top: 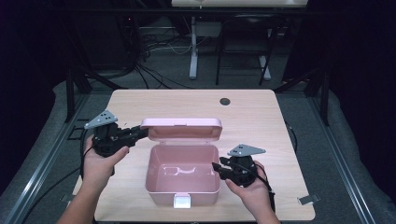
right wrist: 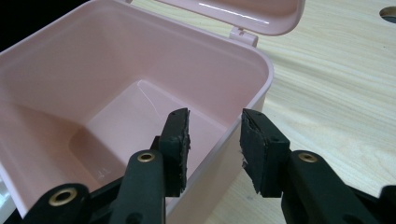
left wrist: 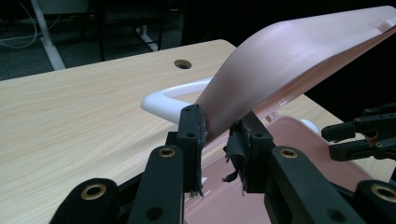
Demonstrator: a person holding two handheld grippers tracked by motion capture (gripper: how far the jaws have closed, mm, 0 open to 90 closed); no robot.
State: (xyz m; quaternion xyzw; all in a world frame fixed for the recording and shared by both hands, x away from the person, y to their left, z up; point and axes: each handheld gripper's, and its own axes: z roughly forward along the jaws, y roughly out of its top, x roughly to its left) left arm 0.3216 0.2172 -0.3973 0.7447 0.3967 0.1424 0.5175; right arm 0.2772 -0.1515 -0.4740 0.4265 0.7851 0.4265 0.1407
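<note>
A pink plastic box point(top: 182, 190) stands open on the wooden table, its inside bare. Its lid point(top: 182, 128) is raised at the back, tilted up on its hinge. My left gripper point(top: 142, 132) reaches in from the left and is shut on the lid's left corner; in the left gripper view both pads point(left wrist: 194, 126) press on the lid point(left wrist: 289, 56). My right gripper point(top: 215, 167) is at the box's right wall. In the right gripper view its jaws point(right wrist: 215, 135) straddle that wall point(right wrist: 233, 135), one pad inside, one outside, with a gap showing, so it is open.
A white latch point(top: 181, 201) hangs on the box's front wall and a white handle point(left wrist: 173, 95) lies behind the lid. The table point(top: 261, 121) has a cable hole point(top: 225, 101) near its far edge. Table legs and cables stand on the dark floor beyond.
</note>
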